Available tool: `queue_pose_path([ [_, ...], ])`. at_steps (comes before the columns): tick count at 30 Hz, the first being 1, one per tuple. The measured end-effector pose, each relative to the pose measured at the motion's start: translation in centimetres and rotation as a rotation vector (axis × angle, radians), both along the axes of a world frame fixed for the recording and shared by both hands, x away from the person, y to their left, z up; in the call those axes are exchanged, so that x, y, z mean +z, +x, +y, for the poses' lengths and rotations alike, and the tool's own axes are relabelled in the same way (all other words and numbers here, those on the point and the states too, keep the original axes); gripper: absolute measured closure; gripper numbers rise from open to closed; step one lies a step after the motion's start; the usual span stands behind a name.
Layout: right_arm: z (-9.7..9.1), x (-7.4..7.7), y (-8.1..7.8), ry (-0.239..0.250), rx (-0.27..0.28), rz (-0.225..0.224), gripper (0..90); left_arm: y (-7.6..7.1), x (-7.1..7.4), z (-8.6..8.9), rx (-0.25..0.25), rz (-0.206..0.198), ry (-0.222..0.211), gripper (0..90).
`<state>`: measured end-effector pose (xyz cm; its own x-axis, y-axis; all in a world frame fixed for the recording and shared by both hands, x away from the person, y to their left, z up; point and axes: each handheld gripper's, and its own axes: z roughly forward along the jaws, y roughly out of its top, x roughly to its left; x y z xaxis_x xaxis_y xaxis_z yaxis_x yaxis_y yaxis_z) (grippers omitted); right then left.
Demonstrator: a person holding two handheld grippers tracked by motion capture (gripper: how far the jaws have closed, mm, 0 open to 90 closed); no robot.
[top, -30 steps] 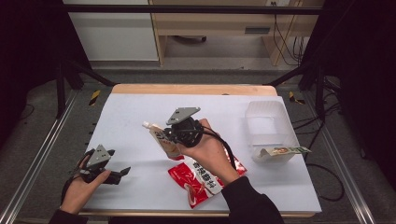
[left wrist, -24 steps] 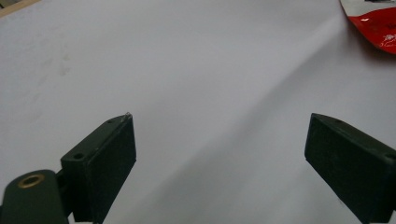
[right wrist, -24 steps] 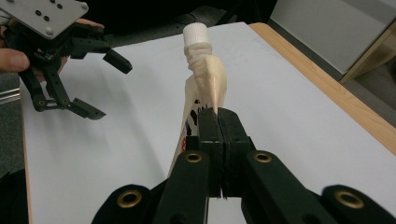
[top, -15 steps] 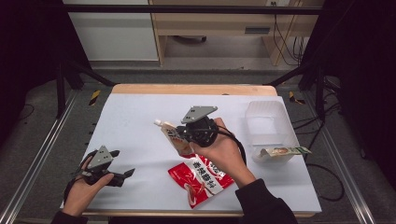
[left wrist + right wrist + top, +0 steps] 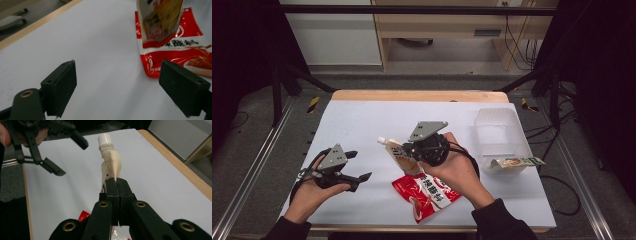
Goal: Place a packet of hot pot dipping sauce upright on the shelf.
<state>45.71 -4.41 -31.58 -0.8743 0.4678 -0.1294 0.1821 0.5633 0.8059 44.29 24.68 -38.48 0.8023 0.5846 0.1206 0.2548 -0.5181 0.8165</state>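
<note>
The right gripper [image 5: 404,150] is clamped tight on the spout pouch [image 5: 399,155], pinching its thin upper edge just below the white cap [image 5: 105,139], and that grip lets the pouch hang clear above the table [image 5: 362,125] with the cap pointing up and away from the hand. Directly beneath the pouch lies the red packet [image 5: 427,195], flat on the white surface, so the pouch looks to have been lifted off the pile to be handled by itself. To the left of the pouch, the left gripper [image 5: 359,165] holds nothing; its jaws stand wide apart though they have just been closing a little, with nothing between them but bare table, and they are aimed toward the pouch, probably lining up for the cap or a second hold. Well to the right of the pouch sits a clear tub [image 5: 497,132], with a small flat packet [image 5: 514,163] lying at its near edge. The path between left gripper and pouch is free; only the red packet below could get snagged.
</note>
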Motion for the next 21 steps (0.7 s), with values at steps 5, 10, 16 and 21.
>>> queue_pose_path([
  [5,0.5,-0.2,-0.3,-0.009,0.025,0.005,90.0,0.8,2.4,-1.4,-0.043,-0.025,0.002,17.3],
  [10,1.0,-0.1,-0.6,-0.004,0.043,0.004,89.9,1.3,4.0,-2.2,-0.096,-0.032,-0.007,29.2],
  [16,1.4,-0.1,-0.7,0.002,0.061,0.006,89.9,1.8,4.5,-3.1,-0.156,0.001,-0.021,37.5],
  [21,1.5,0.0,-0.7,0.003,0.061,0.005,89.9,1.9,4.9,-3.6,-0.170,-0.004,-0.001,42.8],
])
